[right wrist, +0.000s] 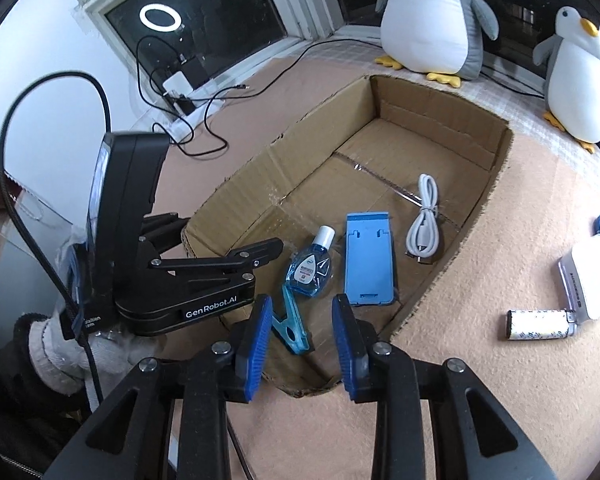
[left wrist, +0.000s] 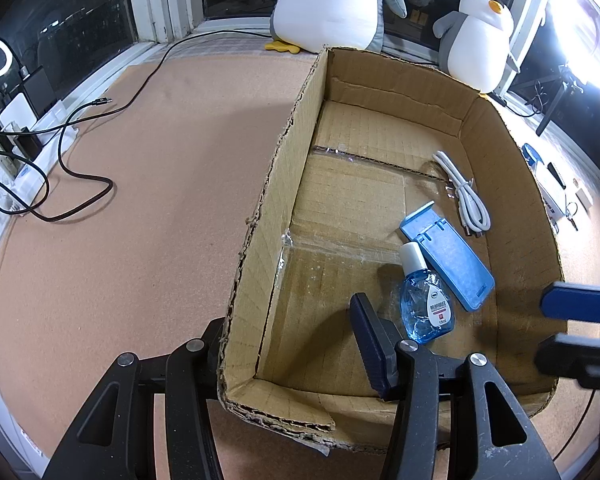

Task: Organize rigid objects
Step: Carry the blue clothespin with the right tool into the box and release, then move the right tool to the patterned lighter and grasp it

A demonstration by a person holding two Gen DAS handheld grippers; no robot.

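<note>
Your right claw (right wrist: 300,340) hangs open over the cardboard box (right wrist: 496,168), above a teal clip (right wrist: 292,322). Your left claw (left wrist: 288,340) straddles the box wall, open and empty.

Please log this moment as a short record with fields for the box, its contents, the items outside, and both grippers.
container: open brown cardboard box
inside: blue eye-drop bottle, blue plastic phone stand, coiled white cable, teal plastic clip
outside: white patterned cylinder
left gripper: open, straddling box wall
right gripper: open, empty

Matt corrugated cardboard box (right wrist: 496,168), glossy clear plastic bottle (right wrist: 310,270)
</note>
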